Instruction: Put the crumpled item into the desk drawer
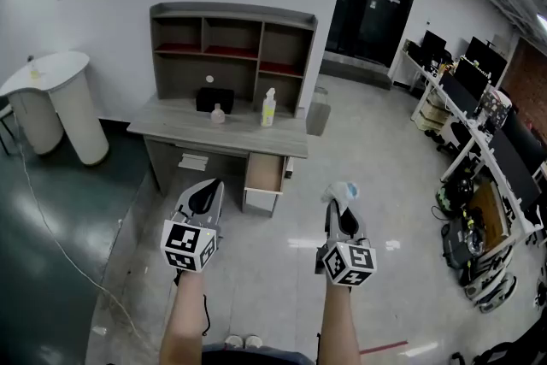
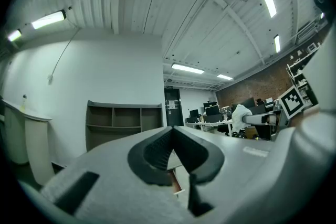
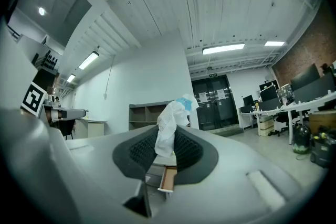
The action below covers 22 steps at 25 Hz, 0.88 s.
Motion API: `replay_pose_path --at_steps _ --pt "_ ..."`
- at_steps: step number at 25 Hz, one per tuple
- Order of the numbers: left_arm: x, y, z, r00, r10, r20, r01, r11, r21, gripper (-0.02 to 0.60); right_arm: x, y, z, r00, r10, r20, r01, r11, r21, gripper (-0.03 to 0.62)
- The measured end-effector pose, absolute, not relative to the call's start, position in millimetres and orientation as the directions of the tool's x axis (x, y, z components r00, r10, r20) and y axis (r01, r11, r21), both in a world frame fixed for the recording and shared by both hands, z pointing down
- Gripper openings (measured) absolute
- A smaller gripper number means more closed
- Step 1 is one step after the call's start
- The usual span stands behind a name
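Right gripper view has the right gripper [image 3: 167, 140] with jaws pinching the crumpled item [image 3: 169, 122]; left gripper [image 2: 172, 135] jaws pressed together; desk drawer [image 1: 264, 173] open.

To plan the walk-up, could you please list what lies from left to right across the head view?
White curved counter, left gripper, open drawer, right gripper with the crumpled item, office workstations.

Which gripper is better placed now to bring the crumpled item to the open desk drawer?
Right gripper: its jaws pinch the crumpled item; the left gripper is shut and empty.
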<state>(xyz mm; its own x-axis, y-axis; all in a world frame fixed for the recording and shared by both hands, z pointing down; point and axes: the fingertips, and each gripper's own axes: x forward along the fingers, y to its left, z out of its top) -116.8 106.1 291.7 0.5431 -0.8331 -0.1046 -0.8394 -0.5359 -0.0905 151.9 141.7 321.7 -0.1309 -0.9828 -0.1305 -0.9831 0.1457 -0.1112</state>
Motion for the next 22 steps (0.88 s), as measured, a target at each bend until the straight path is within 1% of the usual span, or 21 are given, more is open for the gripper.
replay_pose_path --at_steps 8,12,17,22 --pt "-137 88 305 0.549 -0.830 -0.103 -0.836 -0.544 -0.072 0.002 143 129 331 -0.098 -0.986 -0.136 -0.981 0.118 -0.154 0.075" --pt "-142 76 317 0.555 -0.828 -0.080 -0.832 -0.550 -0.076 0.002 142 117 342 -0.087 -0.989 -0.122 -0.981 0.106 -0.163 0.075" --pt "-152 43 327 0.531 -0.845 -0.065 -0.847 -0.529 -0.054 0.002 139 81 350 -0.094 -0.990 -0.108 -0.980 0.112 -0.167 0.075" --pt "-148 -7 344 0.508 -0.859 -0.053 -0.861 -0.505 -0.061 0.002 144 19 362 -0.128 -0.986 -0.109 -0.978 0.143 -0.150 0.077"
